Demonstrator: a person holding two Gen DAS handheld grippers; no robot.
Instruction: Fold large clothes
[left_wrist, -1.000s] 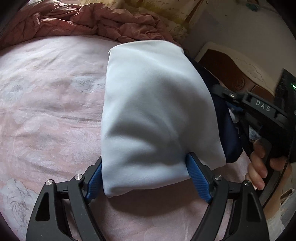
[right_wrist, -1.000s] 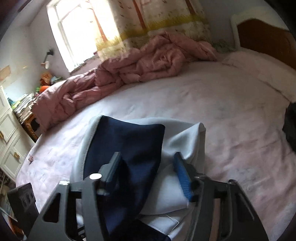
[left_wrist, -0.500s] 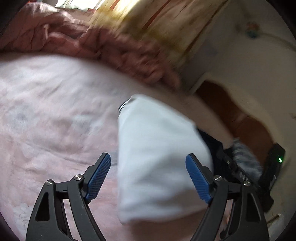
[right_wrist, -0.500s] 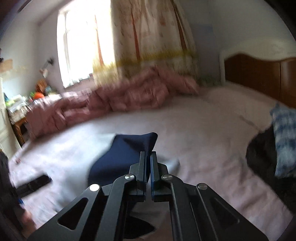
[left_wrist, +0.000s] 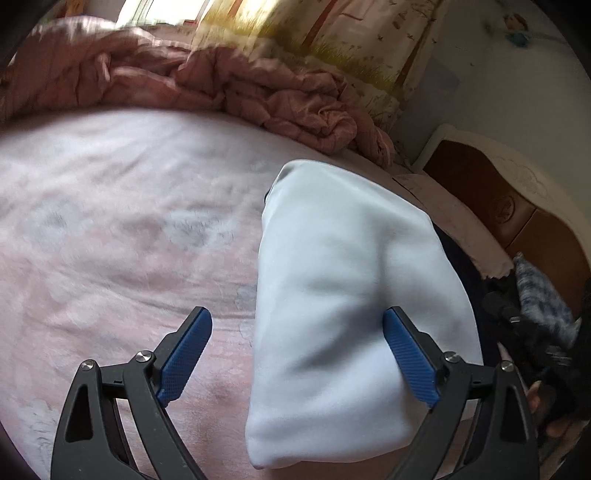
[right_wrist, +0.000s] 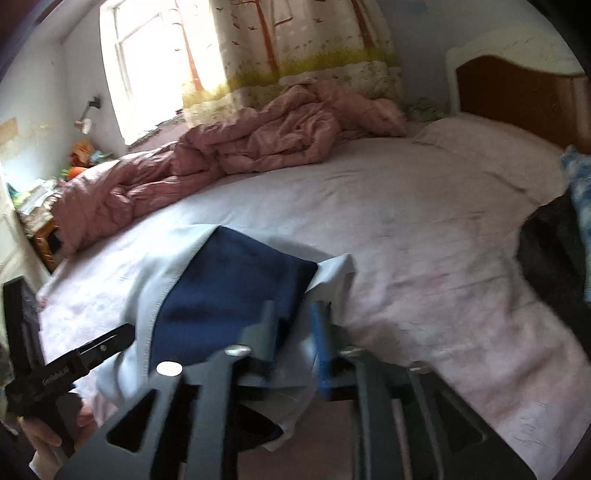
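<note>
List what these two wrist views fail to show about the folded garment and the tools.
- Right tool, right wrist view: motion blur smears its opening jaws; contact with the folded garment between them is unclear.
- Garment's near edge, right wrist view: hidden under the tool frame.
- Garment's dark side, left wrist view: the pale top layer covers it.
- Left tool: opening, pads clear of cloth.
- Right hand, left wrist view: cut off at the edge.

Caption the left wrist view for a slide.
Left gripper opening, off the folded pale garment lying on the pink bed sheet.
</note>
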